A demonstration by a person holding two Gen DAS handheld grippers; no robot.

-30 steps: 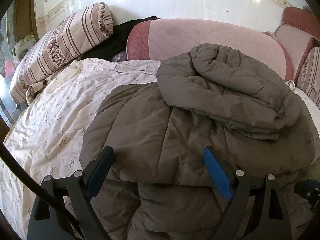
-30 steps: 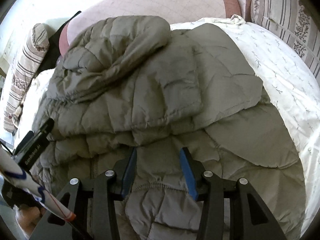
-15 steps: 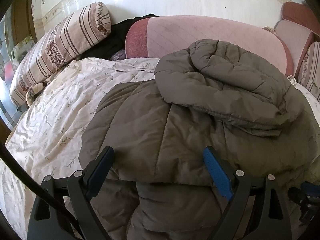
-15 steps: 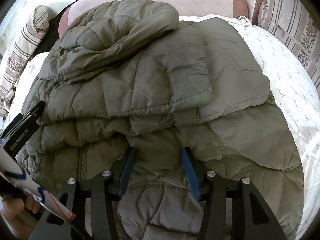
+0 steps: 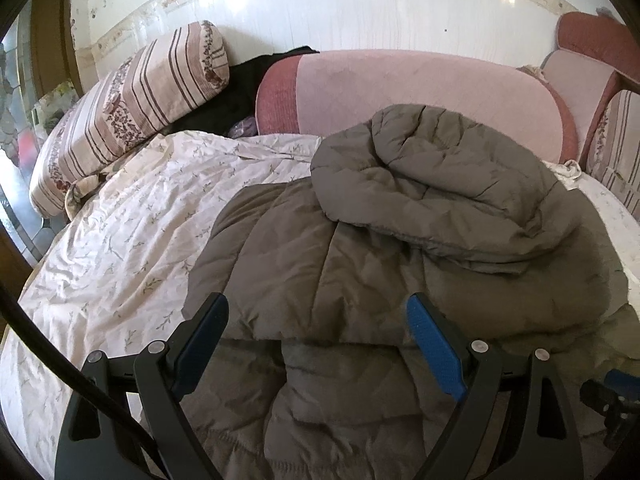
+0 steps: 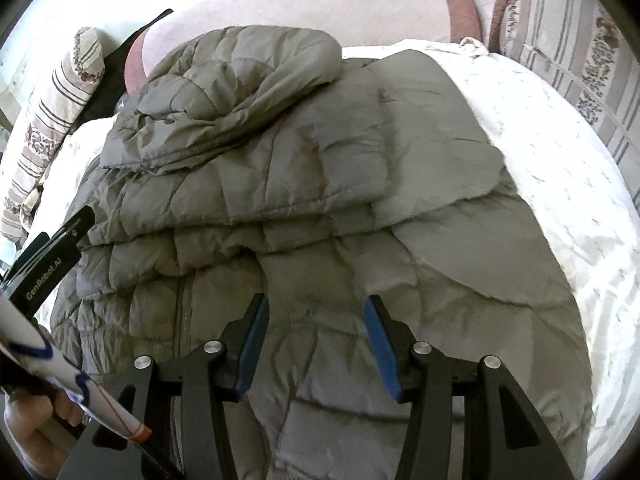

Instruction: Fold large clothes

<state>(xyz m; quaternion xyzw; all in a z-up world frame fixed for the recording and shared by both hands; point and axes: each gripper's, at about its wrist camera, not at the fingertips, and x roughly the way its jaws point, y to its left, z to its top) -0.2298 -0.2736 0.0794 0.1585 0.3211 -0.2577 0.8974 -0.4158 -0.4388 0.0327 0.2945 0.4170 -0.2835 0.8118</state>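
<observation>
On the far left a striped pillow [image 5: 128,116] leans by the wall. Next to it, some black cloth [image 5: 240,92] is tucked behind the pink headboard [image 5: 420,96]. A white sheet [image 5: 132,240] with tiny flowers covers the bed.

The coat [image 5: 360,272] is big, puffy and grey-brown. It lies in the middle of the sheet, partly folded. It has stitched lines that make soft squares. Its hood [image 5: 432,176] is rolled into a fat lump at the top end, near the headboard. One flap is folded over the body, so you can see its edge running across. Under that edge more coat pokes out toward the camera, all wrinkly.

The left gripper [image 5: 316,336] is low over the near part of the coat. Its two blue fingers [image 5: 436,344] are wide apart, with coat showing between them. Nothing is pinched.

In the right wrist view the coat [image 6: 320,208] fills most of the picture, with layers stacked like steps. A zip line [image 6: 184,312] runs down the near left part. The right gripper [image 6: 316,336] is over the bottom of the coat. Its fingers [image 6: 380,344] are apart too, a smaller gap, holding nothing. White sheet [image 6: 560,184] shows on the right, and another striped pillow [image 6: 580,40] stands in the far right corner
</observation>
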